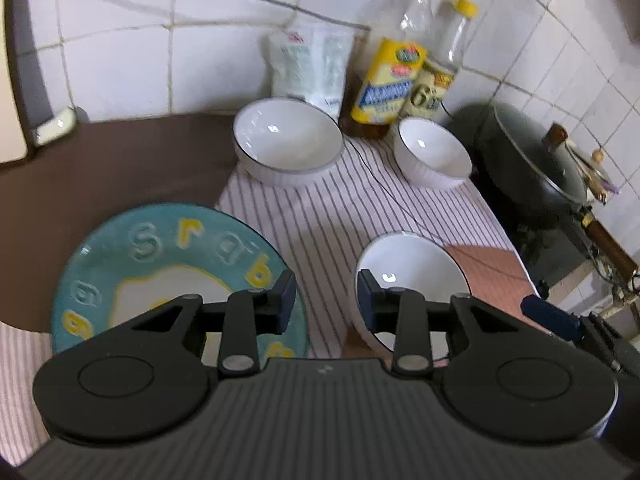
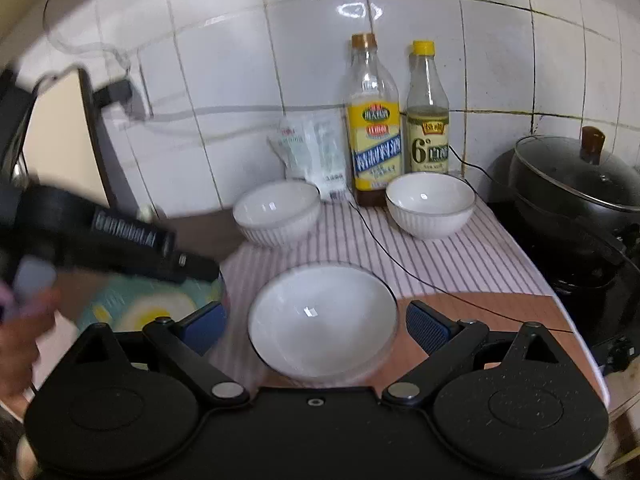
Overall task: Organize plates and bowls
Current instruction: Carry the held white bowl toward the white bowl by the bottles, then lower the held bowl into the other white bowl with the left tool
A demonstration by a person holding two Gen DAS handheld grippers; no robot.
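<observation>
Three white bowls and one teal plate [image 1: 168,264] sit on or by the striped cloth [image 1: 332,216], which I'll use as reference. Large bowl [image 1: 288,140] on the cloth's far left corner, small bowl [image 1: 434,152] on its far right corner, both just in front of the bottles [image 2: 374,120]. Near bowl [image 2: 322,318] at the cloth's near edge. Plate overlaps the cloth's left edge, partly on the brown counter.

Left gripper [image 1: 327,300]: jaws partly apart, nothing between them, hovering between plate and near bowl. Right gripper [image 2: 316,328]: jaws wide, straddling the near bowl, pads clear of it, so no grip.

Handling guess: glazed ceramic, rigid, moderately heavy, slick, chips easily. Pinch the rim wall, one pad inside, one outside. Plate lies flat; take it by the rim overhanging the cloth.
</observation>
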